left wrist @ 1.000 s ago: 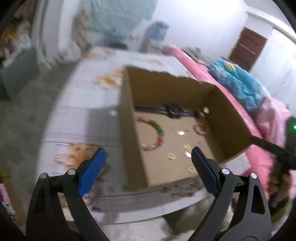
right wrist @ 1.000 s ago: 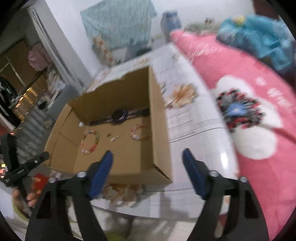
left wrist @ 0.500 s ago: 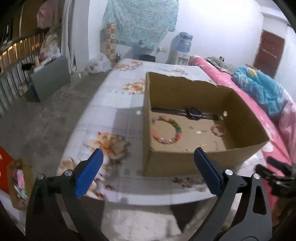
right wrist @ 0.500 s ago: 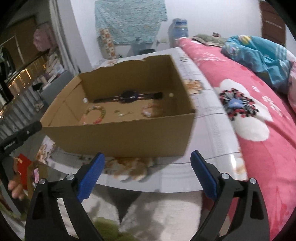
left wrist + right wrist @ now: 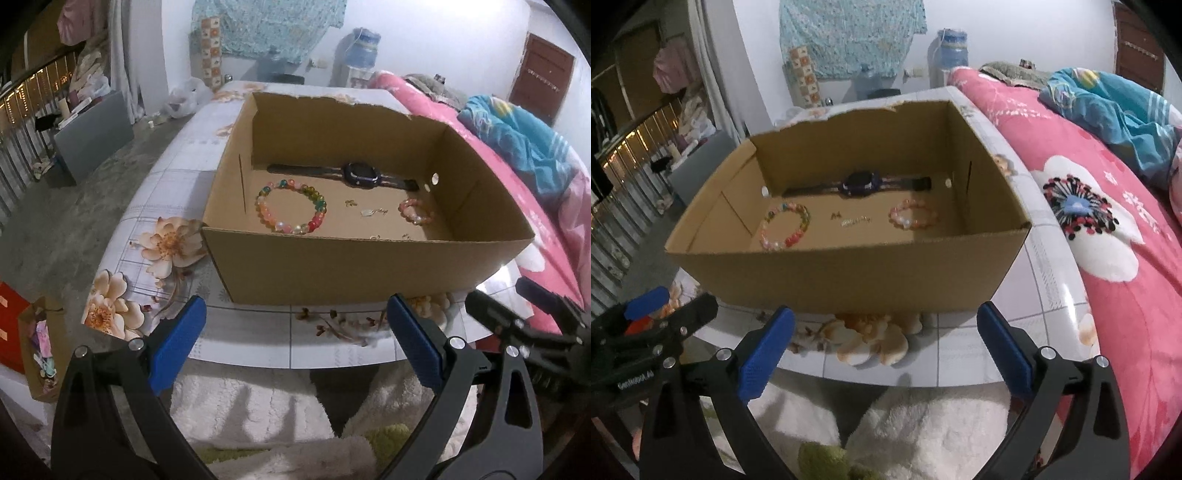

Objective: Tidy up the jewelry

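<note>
An open cardboard box (image 5: 369,266) stands on the table. Inside lie a black watch (image 5: 362,175), a multicoloured bead bracelet (image 5: 291,210), a pink bead bracelet (image 5: 415,216) and some small metal pieces (image 5: 369,211). My left gripper (image 5: 294,314) hangs open in front of the box's near wall, nothing between its blue pads. My right gripper (image 5: 885,317) is also short of the box (image 5: 849,273), its jaws still opening and empty. The right wrist view shows the same watch (image 5: 860,183) and both bracelets (image 5: 786,225), (image 5: 912,218).
The table (image 5: 166,206) has a floral tiled cover, and its rounded front edge lies just under the grippers. A pink bed (image 5: 1108,258) with a blue blanket (image 5: 1108,107) runs along the right. White fluffy fabric (image 5: 258,406) lies below. A small carton (image 5: 37,350) sits on the floor at left.
Both grippers have drawn back from over the box to the table's near edge, so the box now shows from its front. The right jaws have spread wider.
</note>
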`<state>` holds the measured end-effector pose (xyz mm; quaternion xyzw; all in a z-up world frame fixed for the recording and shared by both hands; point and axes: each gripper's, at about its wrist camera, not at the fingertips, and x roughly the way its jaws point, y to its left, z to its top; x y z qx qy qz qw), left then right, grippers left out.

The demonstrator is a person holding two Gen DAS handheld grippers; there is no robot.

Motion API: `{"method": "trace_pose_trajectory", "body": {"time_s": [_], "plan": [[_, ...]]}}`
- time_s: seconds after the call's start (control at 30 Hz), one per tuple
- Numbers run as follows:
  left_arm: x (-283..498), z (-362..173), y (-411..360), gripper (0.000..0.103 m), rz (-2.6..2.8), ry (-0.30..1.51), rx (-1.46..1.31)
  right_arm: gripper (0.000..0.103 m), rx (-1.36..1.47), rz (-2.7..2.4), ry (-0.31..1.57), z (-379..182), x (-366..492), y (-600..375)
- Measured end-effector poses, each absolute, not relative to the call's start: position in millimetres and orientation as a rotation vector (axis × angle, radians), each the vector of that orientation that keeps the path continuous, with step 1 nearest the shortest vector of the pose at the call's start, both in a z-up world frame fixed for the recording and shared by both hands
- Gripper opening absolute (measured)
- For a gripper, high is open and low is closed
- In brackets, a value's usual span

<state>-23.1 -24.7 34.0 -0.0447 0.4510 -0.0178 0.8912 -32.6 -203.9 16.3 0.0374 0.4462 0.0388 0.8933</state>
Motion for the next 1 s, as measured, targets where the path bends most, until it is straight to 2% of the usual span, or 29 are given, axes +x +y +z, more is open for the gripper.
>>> {"method": "trace_pose_trajectory", "body": {"time_s": [1.0], "plan": [[-11,21,-35,0.095,0.01,1.018,-0.044,0.096,0.085,0.066,0.96,5,-25,-207]]}}
